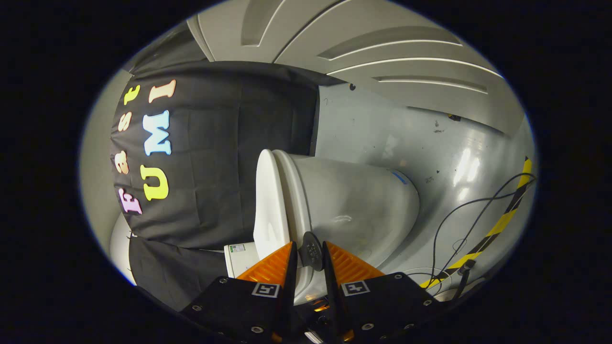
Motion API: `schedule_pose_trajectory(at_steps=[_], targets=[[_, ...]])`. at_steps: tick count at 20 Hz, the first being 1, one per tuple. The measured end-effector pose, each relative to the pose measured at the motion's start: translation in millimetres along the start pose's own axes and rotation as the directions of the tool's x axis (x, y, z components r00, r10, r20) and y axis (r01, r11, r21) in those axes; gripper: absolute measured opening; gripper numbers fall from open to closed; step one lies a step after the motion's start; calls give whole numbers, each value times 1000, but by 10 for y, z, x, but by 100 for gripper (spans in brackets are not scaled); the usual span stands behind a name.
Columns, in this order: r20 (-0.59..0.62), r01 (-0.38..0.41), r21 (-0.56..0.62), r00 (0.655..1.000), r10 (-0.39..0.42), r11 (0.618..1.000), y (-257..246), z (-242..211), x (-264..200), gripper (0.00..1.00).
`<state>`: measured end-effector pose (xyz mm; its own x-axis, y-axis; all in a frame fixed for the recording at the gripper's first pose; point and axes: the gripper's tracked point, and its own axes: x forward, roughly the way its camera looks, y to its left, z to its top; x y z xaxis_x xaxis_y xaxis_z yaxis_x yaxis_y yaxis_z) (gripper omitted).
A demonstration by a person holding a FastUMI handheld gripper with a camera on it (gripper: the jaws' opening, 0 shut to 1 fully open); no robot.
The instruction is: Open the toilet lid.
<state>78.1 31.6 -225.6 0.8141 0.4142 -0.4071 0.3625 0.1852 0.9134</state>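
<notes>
The view is rolled on its side, so the white toilet appears sideways, with its bowl toward the grey floor. Its lid lies close against the seat rim, toward the black cloth. A small dark round handle tab sticks out from the lid's near edge. My gripper has its fingers drawn close together with the tab between the fingertips, and both appear to press on it. The tab's base is hidden behind the fingers.
The black cloth wall hangs behind the toilet. A white box with a label sits by the lid's near end. Black cables and a yellow-black tape strip lie on the glossy grey floor beside the bowl.
</notes>
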Motion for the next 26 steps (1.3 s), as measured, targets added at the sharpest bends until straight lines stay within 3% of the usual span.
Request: schedule_pose_trajectory(at_steps=[2,10,18,26], targets=[[5,4,38,1000,-5,999,-40,3,4,21],[75,13,5,997,-13,1000,17,13,-42,0],[104,98,-34,990,-94,995,98,-16,-99,0],[196,183,-280,972,-130,942,481,-37,-255,0]])
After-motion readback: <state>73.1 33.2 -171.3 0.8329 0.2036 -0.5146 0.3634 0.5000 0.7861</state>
